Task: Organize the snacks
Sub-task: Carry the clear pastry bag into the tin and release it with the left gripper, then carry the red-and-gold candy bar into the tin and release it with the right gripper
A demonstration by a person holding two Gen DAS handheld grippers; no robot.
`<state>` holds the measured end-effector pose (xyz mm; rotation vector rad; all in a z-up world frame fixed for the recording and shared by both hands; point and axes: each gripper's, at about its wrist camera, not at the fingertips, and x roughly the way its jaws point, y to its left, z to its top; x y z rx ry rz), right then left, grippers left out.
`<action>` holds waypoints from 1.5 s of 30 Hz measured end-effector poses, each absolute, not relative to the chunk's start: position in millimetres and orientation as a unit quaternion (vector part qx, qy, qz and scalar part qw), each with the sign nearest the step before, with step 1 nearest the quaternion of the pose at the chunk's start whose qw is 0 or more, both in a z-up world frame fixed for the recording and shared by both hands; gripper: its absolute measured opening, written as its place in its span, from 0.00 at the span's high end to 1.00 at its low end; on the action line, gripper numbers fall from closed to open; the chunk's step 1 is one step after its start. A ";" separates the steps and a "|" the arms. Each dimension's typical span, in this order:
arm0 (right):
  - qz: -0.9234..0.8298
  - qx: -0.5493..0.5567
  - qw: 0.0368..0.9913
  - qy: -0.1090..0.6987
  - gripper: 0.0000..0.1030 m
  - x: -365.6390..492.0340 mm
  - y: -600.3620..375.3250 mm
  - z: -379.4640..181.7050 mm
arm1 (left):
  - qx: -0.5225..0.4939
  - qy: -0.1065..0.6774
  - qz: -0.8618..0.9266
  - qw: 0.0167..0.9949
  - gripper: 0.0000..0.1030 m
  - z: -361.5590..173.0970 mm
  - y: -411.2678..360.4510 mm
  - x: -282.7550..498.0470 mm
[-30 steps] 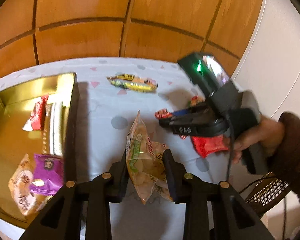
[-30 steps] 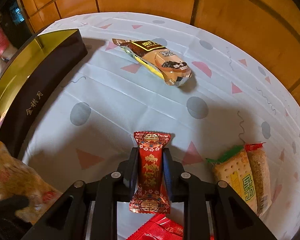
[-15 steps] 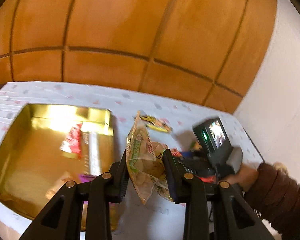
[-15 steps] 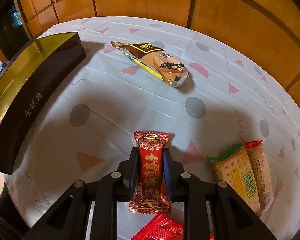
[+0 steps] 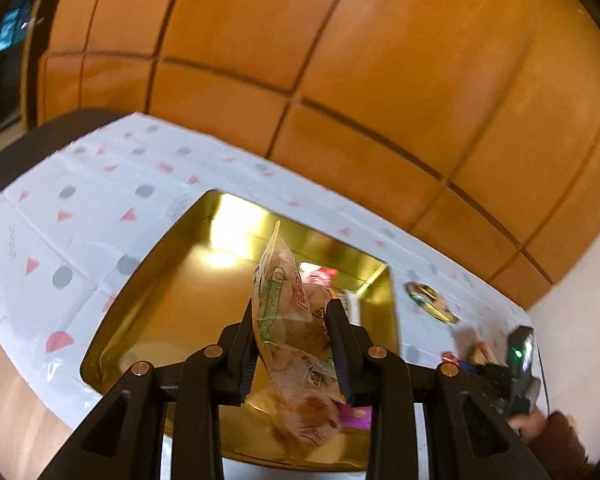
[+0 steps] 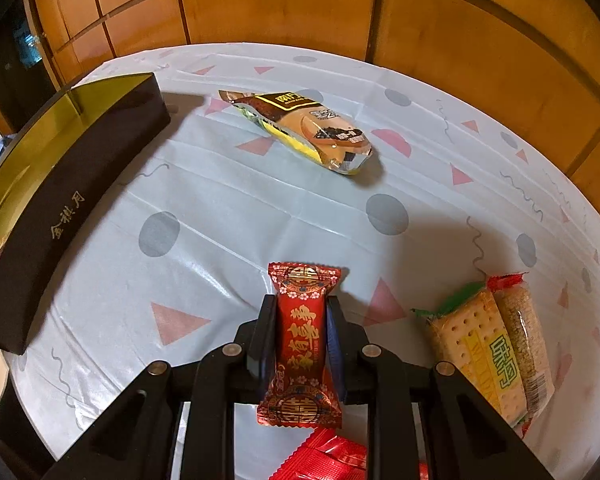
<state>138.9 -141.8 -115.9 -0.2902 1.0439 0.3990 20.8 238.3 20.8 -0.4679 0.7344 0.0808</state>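
Observation:
My left gripper (image 5: 294,312) is shut on a clear snack bag (image 5: 290,320) with green and red print, hanging over the open gold box (image 5: 168,280). Inside the box, a red packet (image 5: 320,276) and a purple packet (image 5: 358,416) show behind the bag. My right gripper (image 6: 300,312) is shut on a red candy packet (image 6: 300,340) with gold characters, low over the patterned tablecloth (image 6: 228,208). In the right wrist view the box (image 6: 60,200) shows its dark outer wall at the left. The right gripper (image 5: 512,368) and a hand holding it appear at the far right of the left wrist view.
A brown and yellow snack bag (image 6: 300,128) lies at the back of the table. A cracker pack (image 6: 480,348) and a sesame bar (image 6: 524,328) lie at the right. More red wrappers (image 6: 328,456) lie under the right gripper. Wooden wall panels (image 5: 340,60) rise behind the table.
My left gripper has carried the clear bag leftward and upward from the tablecloth to above the gold box, rolling as it went. The right gripper has stayed in place with the red packet.

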 end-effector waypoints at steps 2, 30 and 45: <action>0.188 -0.136 0.839 0.492 0.76 138.3 -142.7 -115.2 | -0.230 0.367 0.039 0.900 0.69 13.9 239.2 34.4; 0.172 -0.131 0.847 0.486 0.76 134.7 -142.7 -115.0 | -0.188 0.422 0.142 0.876 0.68 -20.0 231.9 53.2; 0.125 -0.124 0.847 0.502 0.79 132.6 -135.4 -107.9 | -0.136 0.389 0.138 0.901 0.68 1.5 204.5 6.9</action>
